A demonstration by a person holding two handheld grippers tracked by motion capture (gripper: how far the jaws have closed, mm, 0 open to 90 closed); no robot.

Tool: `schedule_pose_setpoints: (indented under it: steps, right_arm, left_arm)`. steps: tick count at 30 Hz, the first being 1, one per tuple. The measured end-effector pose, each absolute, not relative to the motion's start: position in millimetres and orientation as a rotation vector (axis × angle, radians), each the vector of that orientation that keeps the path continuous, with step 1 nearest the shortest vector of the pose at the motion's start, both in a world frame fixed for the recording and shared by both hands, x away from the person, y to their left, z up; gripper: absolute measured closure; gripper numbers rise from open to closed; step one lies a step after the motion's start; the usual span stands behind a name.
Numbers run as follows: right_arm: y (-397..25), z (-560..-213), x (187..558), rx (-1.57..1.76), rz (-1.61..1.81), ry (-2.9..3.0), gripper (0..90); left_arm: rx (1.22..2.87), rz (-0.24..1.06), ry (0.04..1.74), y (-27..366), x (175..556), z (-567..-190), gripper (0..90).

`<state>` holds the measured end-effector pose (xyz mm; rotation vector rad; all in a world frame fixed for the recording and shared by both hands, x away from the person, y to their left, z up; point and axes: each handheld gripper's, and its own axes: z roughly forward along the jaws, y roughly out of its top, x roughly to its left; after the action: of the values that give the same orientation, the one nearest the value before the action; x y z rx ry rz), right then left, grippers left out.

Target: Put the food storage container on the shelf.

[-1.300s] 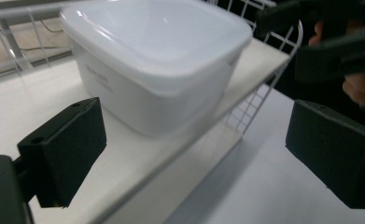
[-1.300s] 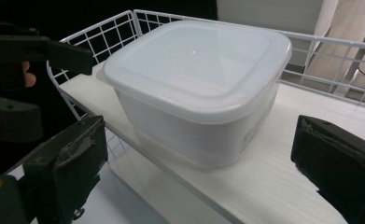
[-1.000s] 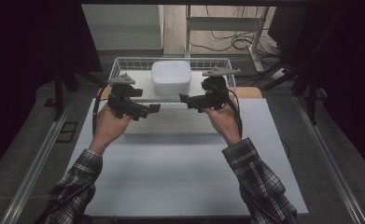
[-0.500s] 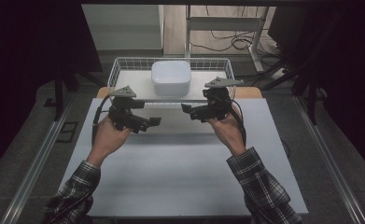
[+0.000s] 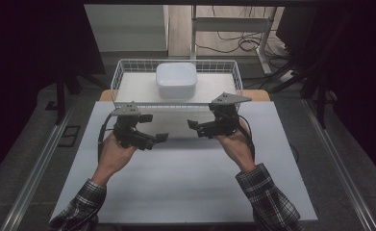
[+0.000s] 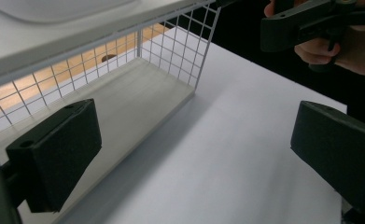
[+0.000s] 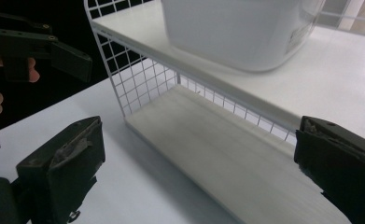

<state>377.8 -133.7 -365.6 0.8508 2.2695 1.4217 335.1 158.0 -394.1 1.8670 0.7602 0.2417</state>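
A white wire rack (image 5: 176,103) stands at the far end of the white table (image 5: 185,183), with a white plastic tub (image 5: 176,79) on its upper shelf. My left gripper (image 5: 154,128) hovers over the table in front of the rack, jaws pointing right and open with nothing between them. My right gripper (image 5: 195,127) faces it from the right, also open and holding nothing. In the left gripper view the left gripper (image 6: 196,156) looks past the rack's corner (image 6: 171,46). Seen between the jaws of the right gripper (image 7: 199,163) are the tub (image 7: 236,28) and the rack's pale lower board (image 7: 217,144).
Metal rails run along both sides of the table (image 5: 36,163). Beyond the rack stand a metal frame and cables on the floor (image 5: 233,43). The other hand's gripper shows at the top right of the left gripper view (image 6: 311,18) and the top left of the right gripper view (image 7: 40,46).
Both hands have drawn back from the rack toward the person, and the two grippers now hang lower over the table, still open.
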Motion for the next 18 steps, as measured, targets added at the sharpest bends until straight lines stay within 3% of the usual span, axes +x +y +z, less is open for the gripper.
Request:
schedule_pose_setpoints:
  steps: [18]
  right_arm:
    - [-147.1, -404.7, 350.5, 0.849, 1.406, 2.319, 0.8]
  left_arm:
    - [1.875, 0.207, 0.734, 153.2, 308.9, -434.8, 4.2]
